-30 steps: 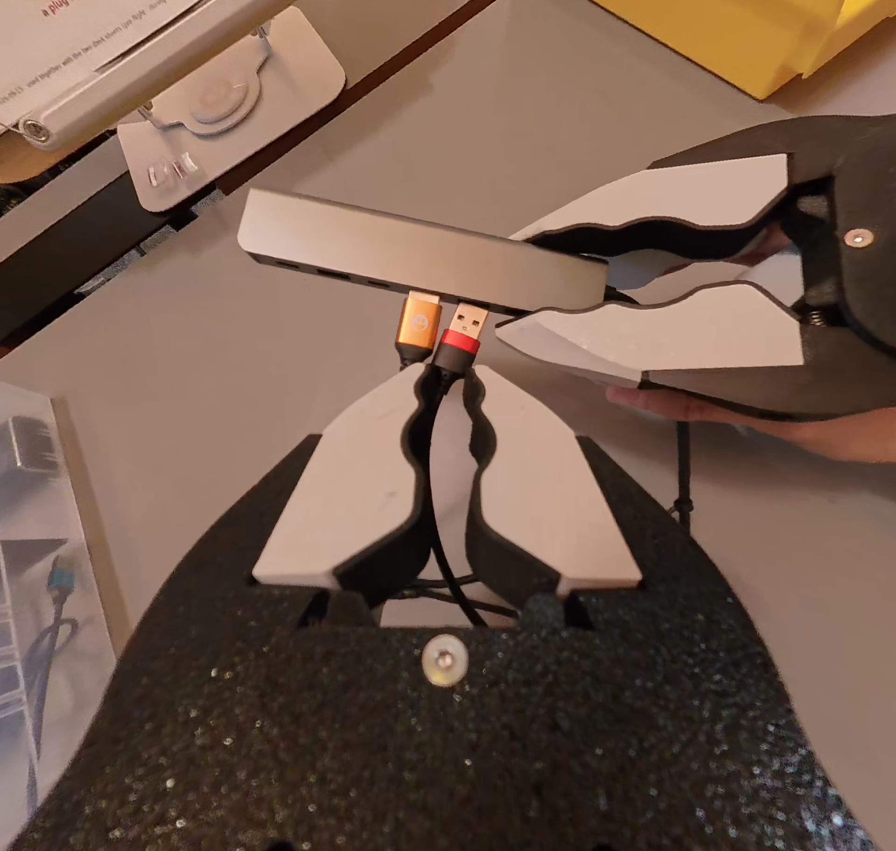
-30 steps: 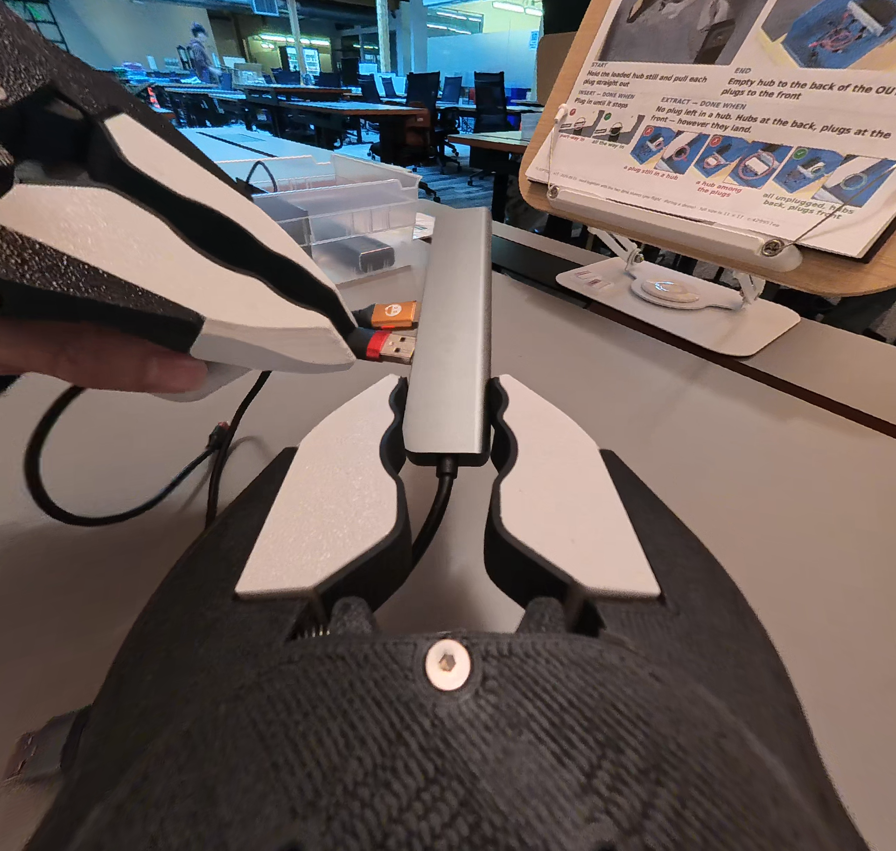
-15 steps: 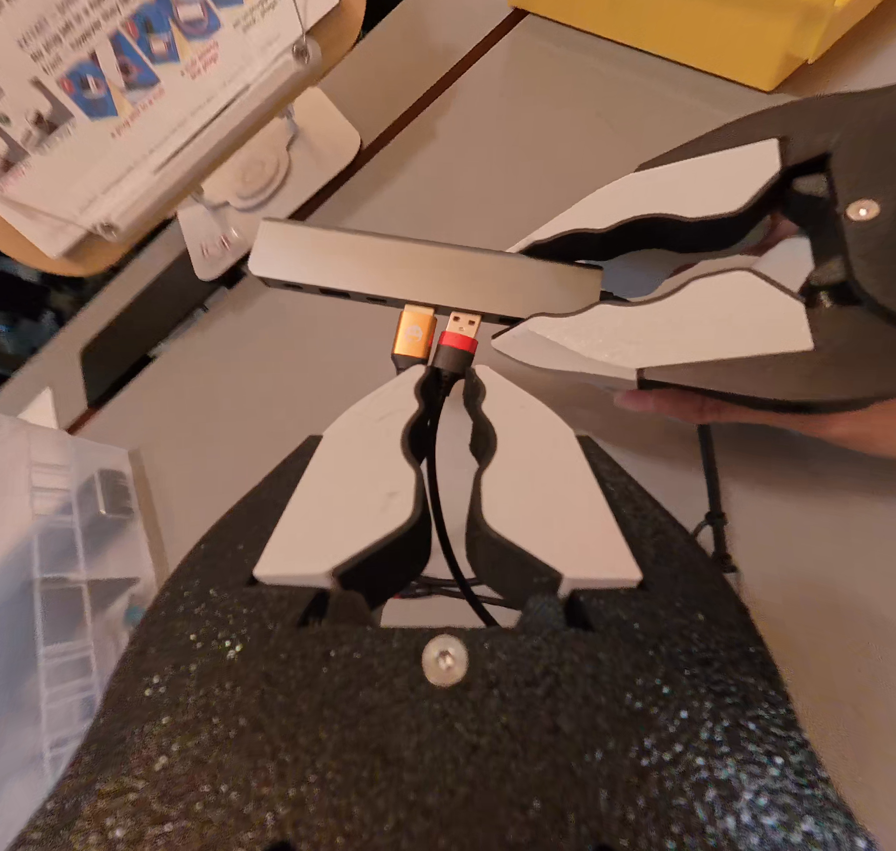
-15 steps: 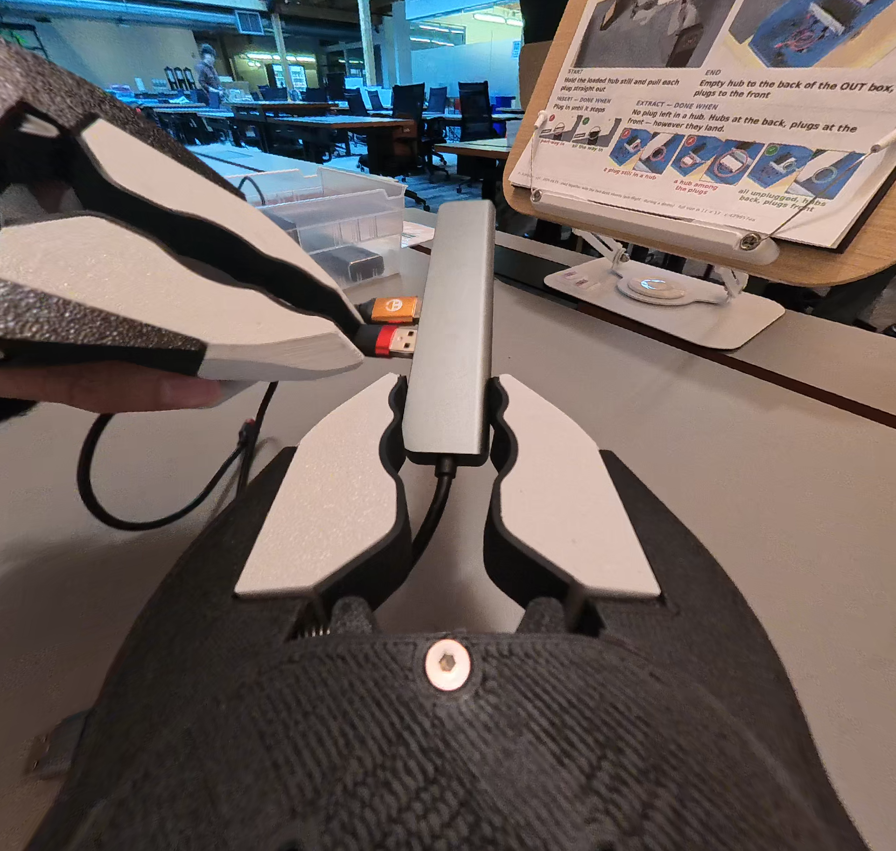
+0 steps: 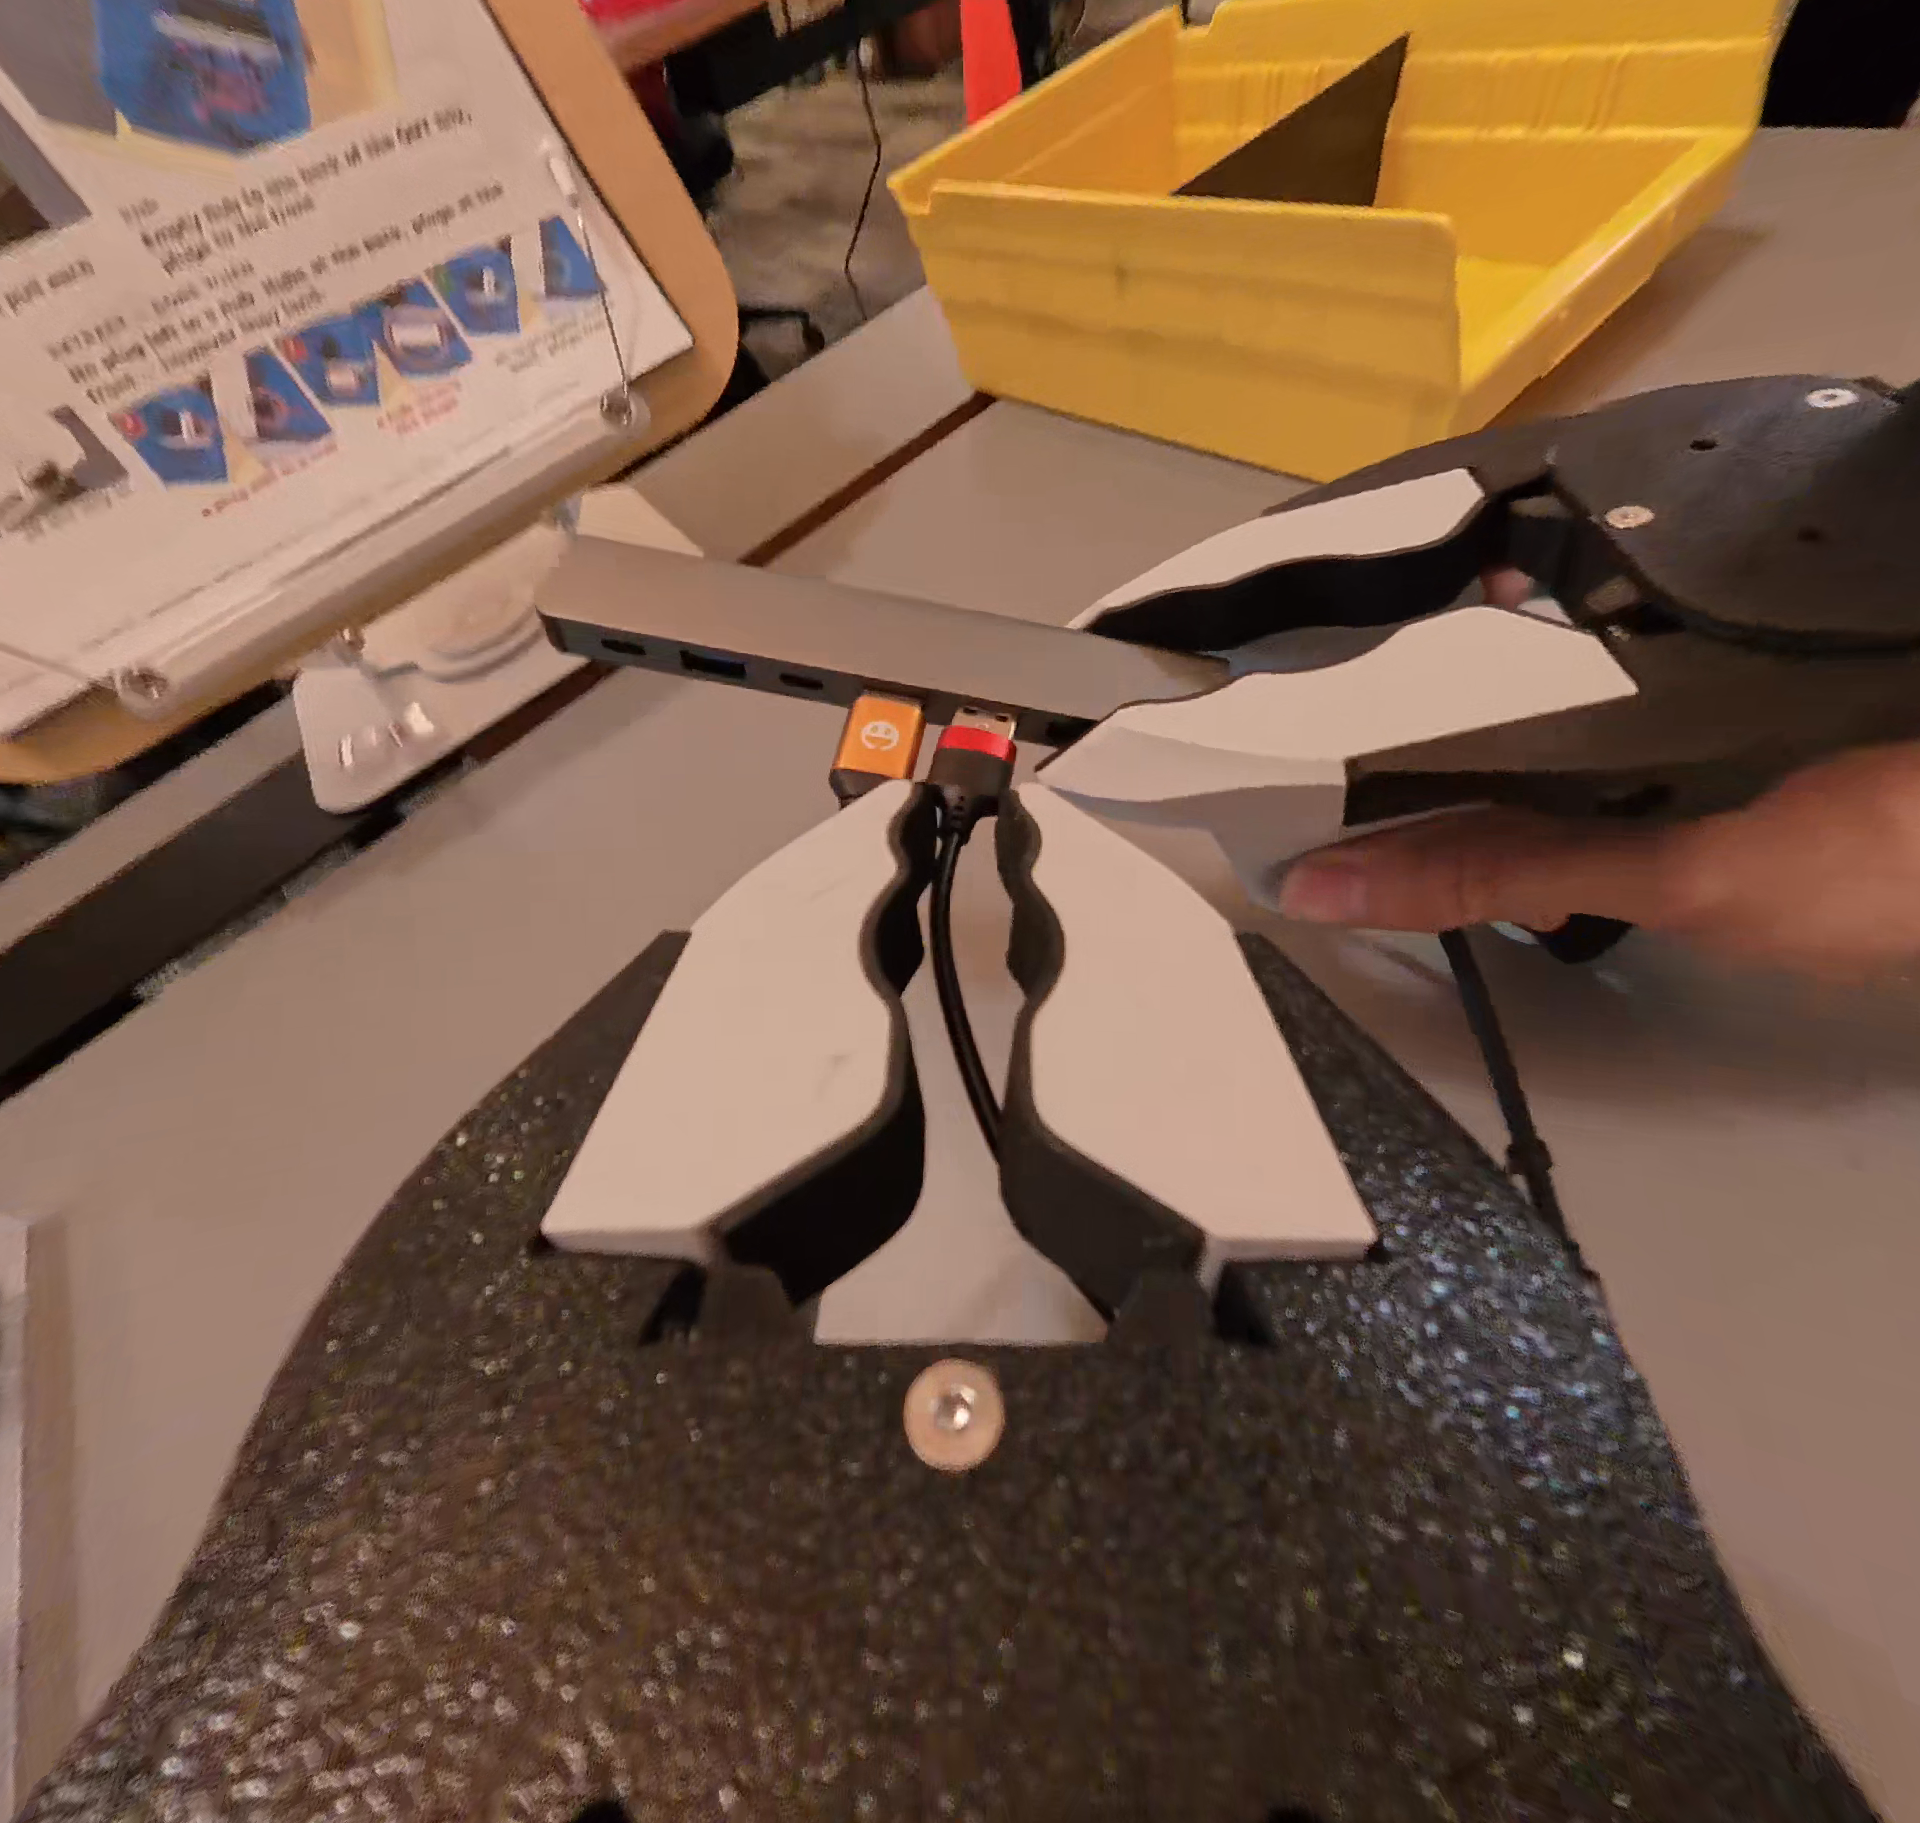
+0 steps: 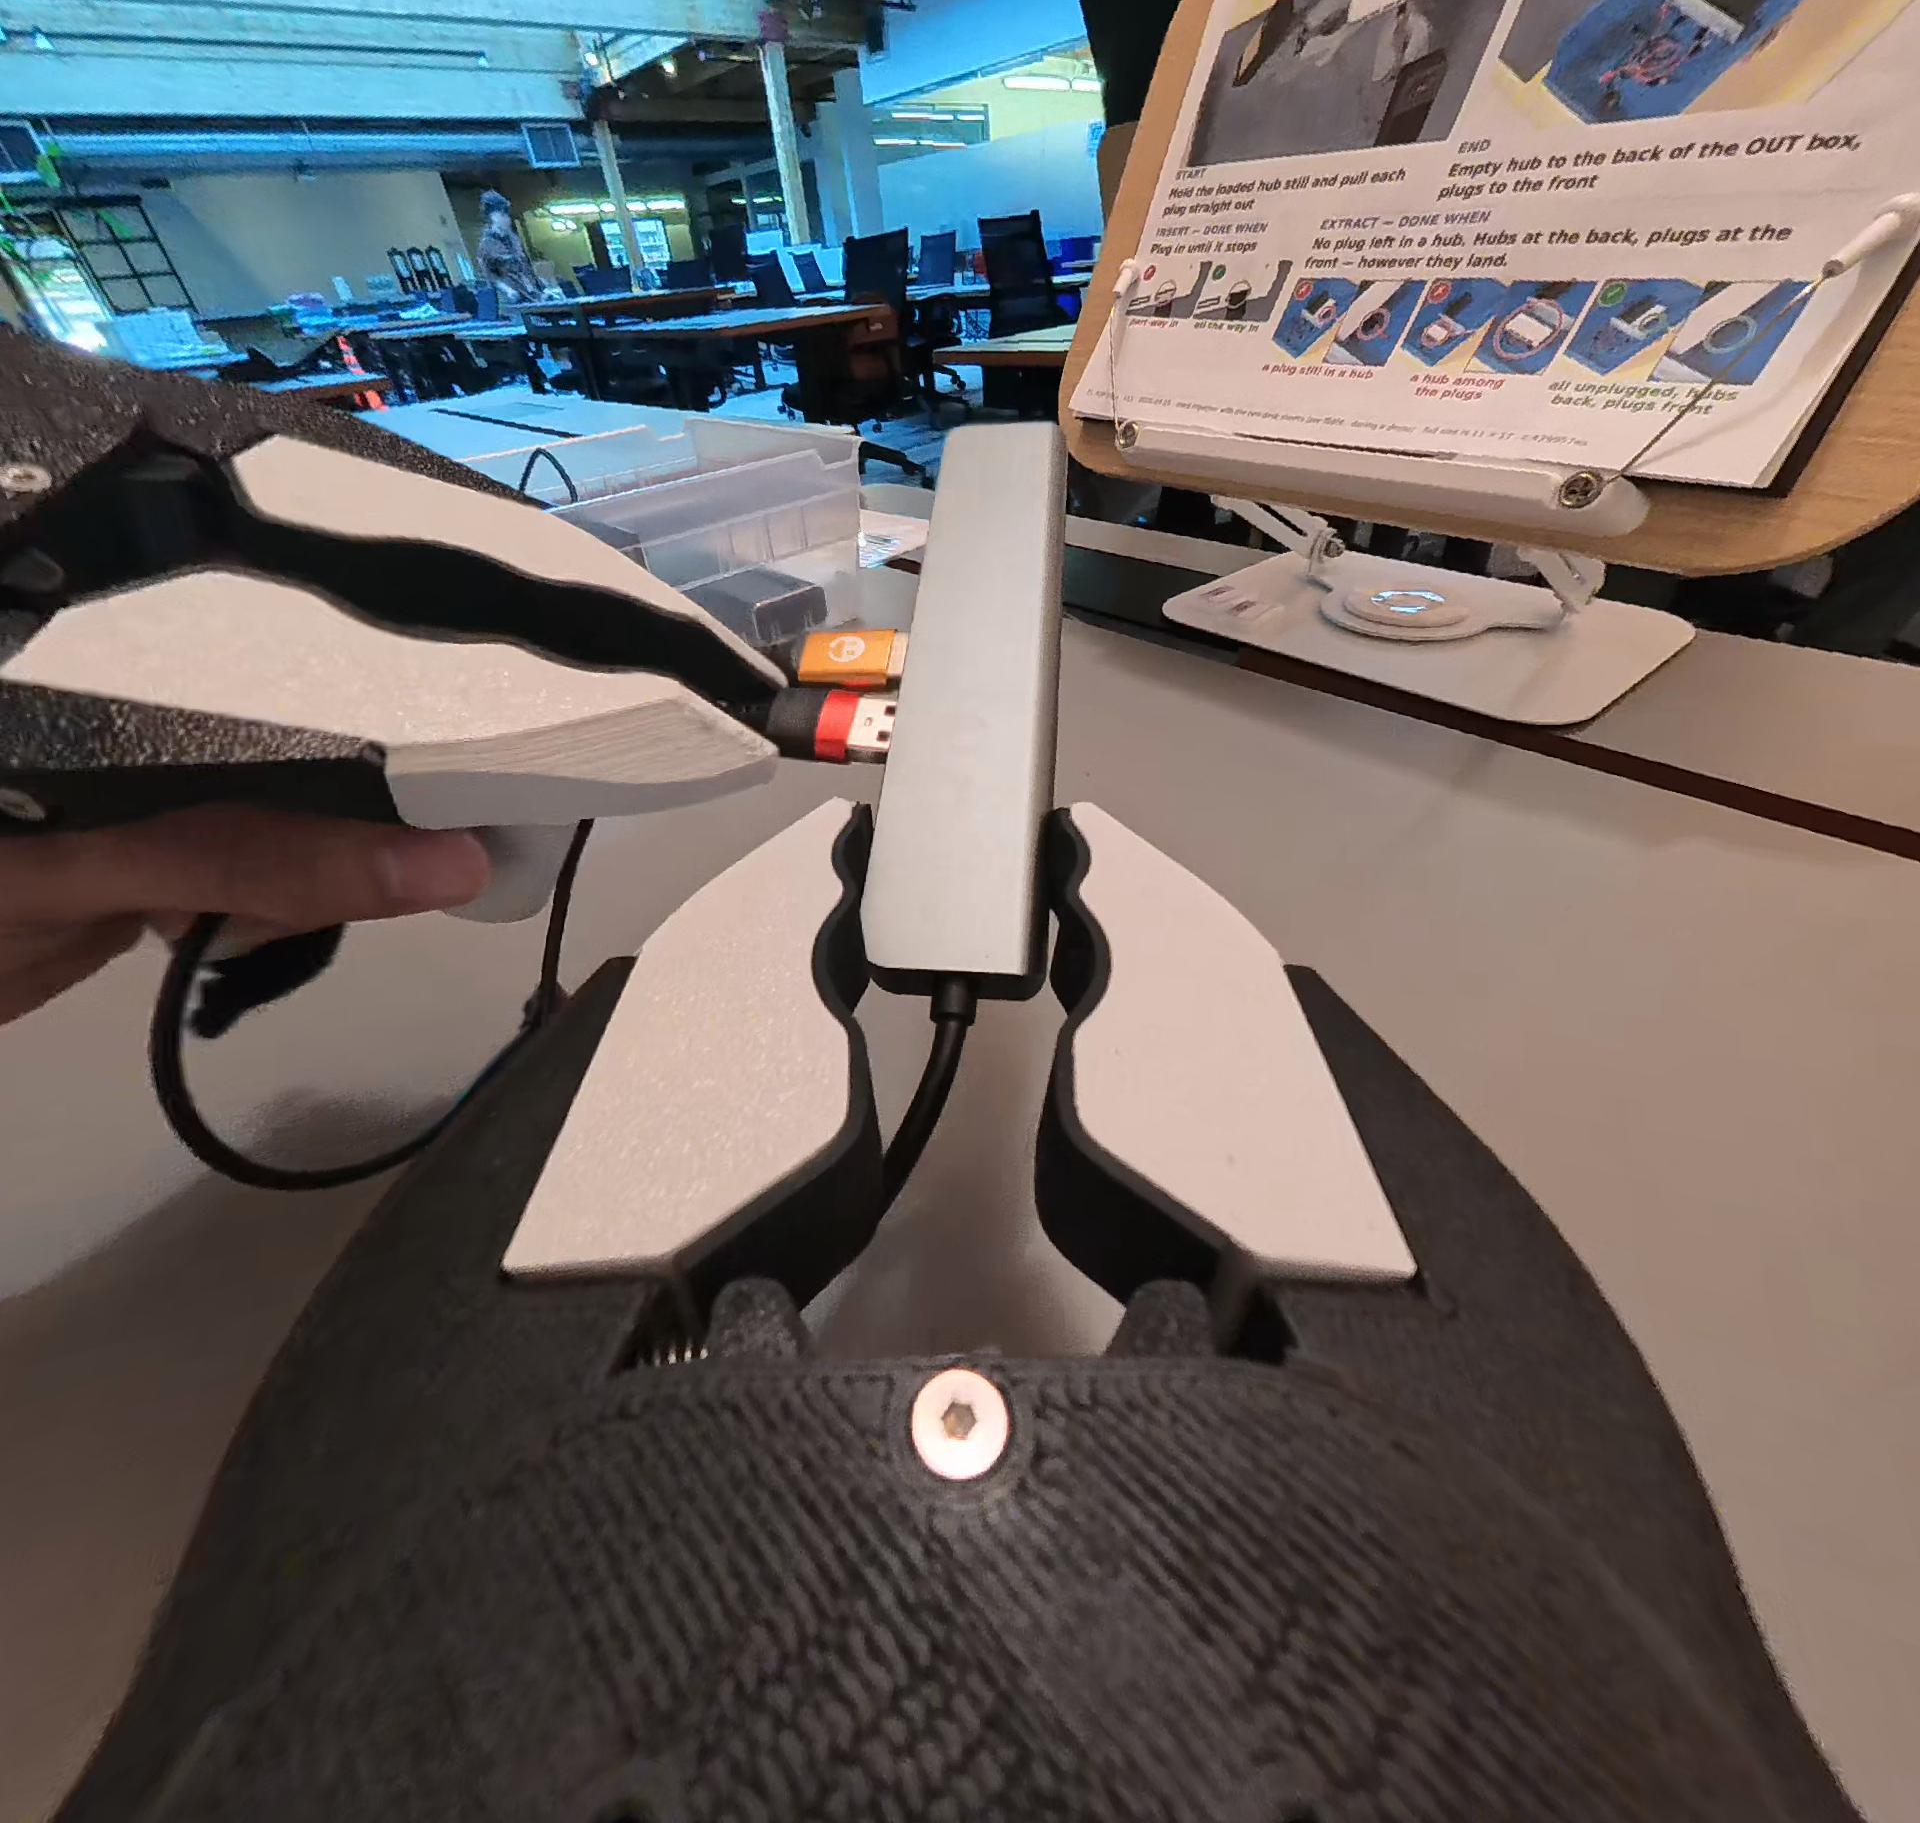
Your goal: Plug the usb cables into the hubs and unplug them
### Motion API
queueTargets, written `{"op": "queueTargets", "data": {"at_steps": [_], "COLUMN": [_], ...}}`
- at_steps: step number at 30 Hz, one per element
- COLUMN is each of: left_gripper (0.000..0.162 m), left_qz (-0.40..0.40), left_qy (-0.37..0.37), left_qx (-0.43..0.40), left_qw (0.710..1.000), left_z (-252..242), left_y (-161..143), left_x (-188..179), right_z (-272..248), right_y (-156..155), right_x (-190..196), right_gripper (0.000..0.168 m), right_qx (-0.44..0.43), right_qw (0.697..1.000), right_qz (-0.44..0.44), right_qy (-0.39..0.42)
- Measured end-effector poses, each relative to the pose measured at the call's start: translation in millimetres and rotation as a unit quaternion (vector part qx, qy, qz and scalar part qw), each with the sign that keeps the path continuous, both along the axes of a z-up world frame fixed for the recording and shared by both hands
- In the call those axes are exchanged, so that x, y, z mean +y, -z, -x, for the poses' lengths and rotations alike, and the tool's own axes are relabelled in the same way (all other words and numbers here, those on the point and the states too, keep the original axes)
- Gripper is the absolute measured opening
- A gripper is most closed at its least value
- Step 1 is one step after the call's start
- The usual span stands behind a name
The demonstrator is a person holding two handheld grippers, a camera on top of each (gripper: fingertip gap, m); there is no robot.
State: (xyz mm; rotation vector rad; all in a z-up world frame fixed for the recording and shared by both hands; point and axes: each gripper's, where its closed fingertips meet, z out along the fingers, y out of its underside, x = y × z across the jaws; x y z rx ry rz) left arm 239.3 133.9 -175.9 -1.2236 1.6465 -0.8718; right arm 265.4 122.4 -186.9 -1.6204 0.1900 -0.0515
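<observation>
Hub [image 6: 971,693] sits clamped in right gripper [image 6: 956,843]; left gripper [image 5: 956,807] pinches red plug [image 5: 974,747], partly seated; any tilt could jam it against orange plug [image 5: 878,739].

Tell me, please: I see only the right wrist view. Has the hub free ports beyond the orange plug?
Observer: Yes. The left wrist view shows three empty ports on the hub, past the orange plug toward its free end.
Operator: How does the left claw hold the red plug?
Observer: The left claw is shut on the red plug at its black rear; the black cable runs back between the fingers.
Operator: What lies behind my claw?
Observer: A yellow bin, beyond the right claw.
</observation>
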Motion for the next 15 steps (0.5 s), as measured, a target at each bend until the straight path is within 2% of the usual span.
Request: {"op": "queueTargets", "data": {"at_steps": [3,8,13,15], "left_gripper": [0.011,0.01,0.006,0.006], "left_qz": [-0.015,0.015,-0.009,-0.037], "left_qy": [0.027,0.056,0.062,0.05], "left_qx": [-0.044,-0.085,-0.1,-0.077], "left_qw": [0.999,0.995,0.993,0.995], "left_z": [-1.0,1.4,2.9,1.6], "left_y": [-4.3,-6.9,-8.9,-4.9], "left_x": [-2.8,-5.6,-9.2,-7.2], "right_z": [-0.3,1.5,2.6,1.2], "right_y": [-1.6,-2.8,-3.5,-1.8], "right_x": [-1.3,-1.6,-2.3,-1.3], "right_gripper": [0.033,0.033,0.033,0.033], "right_qx": [0.014,0.02,0.03,0.03], "right_qw": [1.0,0.999,0.999,0.999], "right_qz": [-0.009,-0.015,-0.02,-0.013], "right_qy": [-0.01,-0.022,-0.034,-0.028]}}
